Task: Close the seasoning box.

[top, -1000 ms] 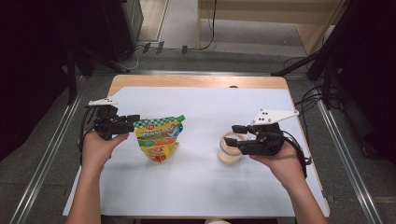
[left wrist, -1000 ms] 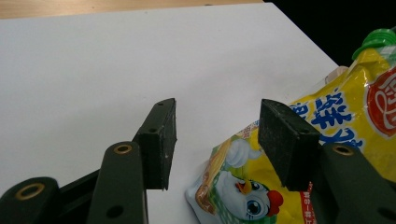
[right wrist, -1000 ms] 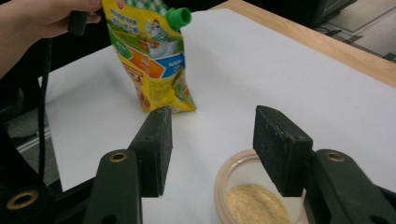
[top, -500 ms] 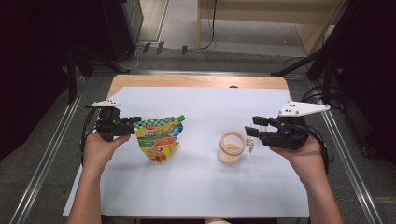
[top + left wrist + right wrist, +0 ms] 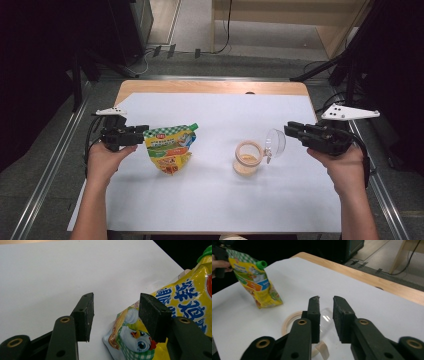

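A white sheet covers the wooden bench (image 5: 210, 86), dark floor all round. Left of centre, the left claw (image 5: 141, 135) grips the spouted pouch (image 5: 170, 149) by its edge, probably to hold it upright. At centre right stands the jar (image 5: 246, 158), lid (image 5: 274, 143) swung open. The right claw (image 5: 289, 129), empty with jaws just closing, hovers right of it. Nothing stands between pouch and jar.
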